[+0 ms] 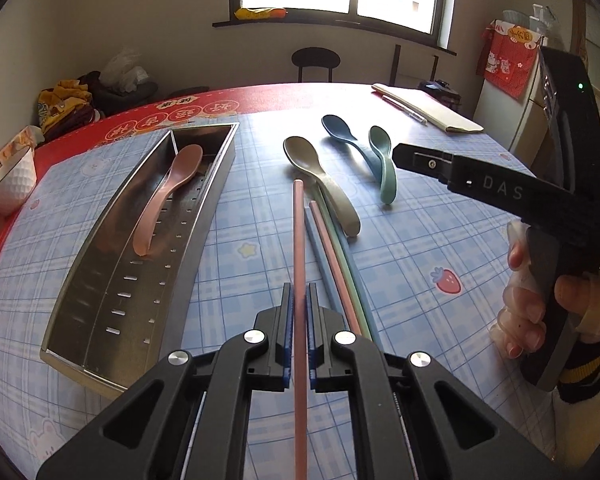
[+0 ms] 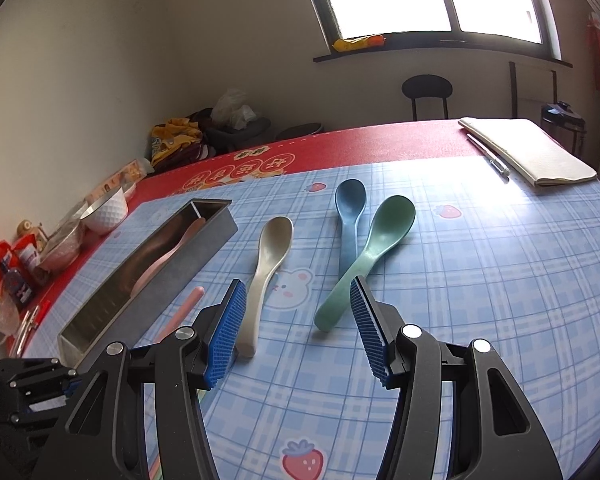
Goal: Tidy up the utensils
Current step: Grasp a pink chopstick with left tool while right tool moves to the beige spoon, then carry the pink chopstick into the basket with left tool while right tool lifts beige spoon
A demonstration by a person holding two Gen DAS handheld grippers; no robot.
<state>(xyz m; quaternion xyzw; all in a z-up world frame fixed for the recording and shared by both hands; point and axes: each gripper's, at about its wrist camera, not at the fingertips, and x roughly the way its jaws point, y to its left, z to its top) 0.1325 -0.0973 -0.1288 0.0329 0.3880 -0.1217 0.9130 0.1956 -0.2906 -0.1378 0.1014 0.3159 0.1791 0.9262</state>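
Observation:
My left gripper (image 1: 300, 294) is shut on a pink chopstick (image 1: 299, 232), whose tip points away over the table. Blue, pink and green chopsticks (image 1: 332, 256) lie just to its right. A long metal tray (image 1: 112, 280) at the left holds a pink spoon (image 1: 168, 196). On the cloth lie a beige spoon (image 2: 268, 264), a blue spoon (image 2: 350, 216) and a green spoon (image 2: 372, 248) crossing it. My right gripper (image 2: 298, 300) stands open above the table between the beige and green spoon handles, holding nothing.
A white bowl (image 1: 12, 184) sits at the table's left edge, with packets and jars (image 2: 8, 276) beside it. A folded cream cloth (image 1: 428, 112) and a pen (image 1: 404, 109) lie at the far right. A dark chair (image 1: 315, 62) stands behind the table.

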